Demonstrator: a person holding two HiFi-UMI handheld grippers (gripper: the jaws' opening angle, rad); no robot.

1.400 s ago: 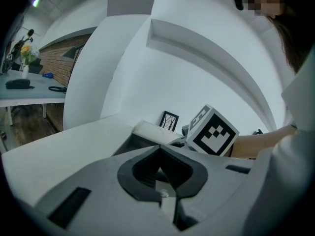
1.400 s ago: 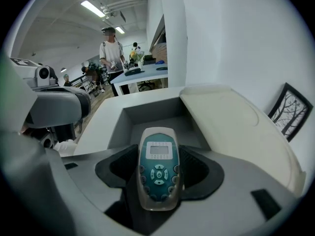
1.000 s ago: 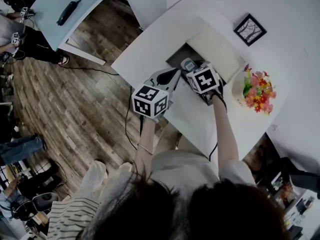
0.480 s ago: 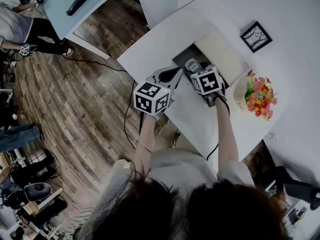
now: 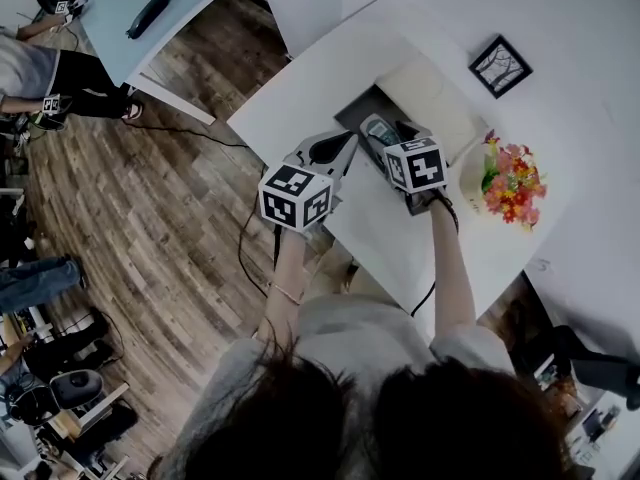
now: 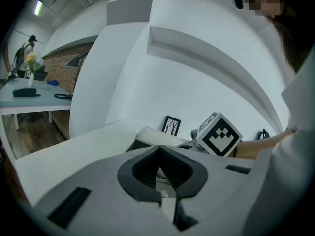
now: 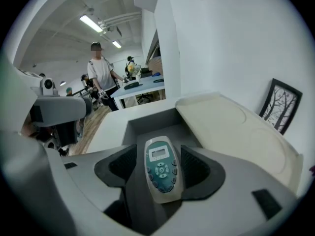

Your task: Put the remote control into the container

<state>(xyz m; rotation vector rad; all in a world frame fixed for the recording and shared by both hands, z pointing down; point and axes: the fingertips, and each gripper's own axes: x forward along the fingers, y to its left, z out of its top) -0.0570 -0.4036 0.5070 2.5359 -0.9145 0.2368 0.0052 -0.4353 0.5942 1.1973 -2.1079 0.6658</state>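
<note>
A grey-white remote control (image 7: 160,173) with a teal button panel lies lengthwise between the jaws of my right gripper (image 7: 161,151), which is shut on it. Its screen end points at the open grey container (image 7: 147,124). In the head view the remote control (image 5: 377,131) hangs over the near edge of the container (image 5: 358,114) on the white table (image 5: 300,83). My left gripper (image 5: 335,149) hovers just left of the container, shut and holding nothing. In its own view the left gripper (image 6: 159,154) has its jaw tips together.
The container's cream lid (image 5: 430,93) lies open to the right, also in the right gripper view (image 7: 231,127). A black picture frame (image 5: 499,66) leans on the wall behind. A pot of flowers (image 5: 510,183) stands right of my right gripper. People stand by another table (image 5: 130,8) across the wooden floor.
Both grippers keep nearly the same places by the container. The right one still holds the remote over the container's near edge. The head view has shifted slightly.
</note>
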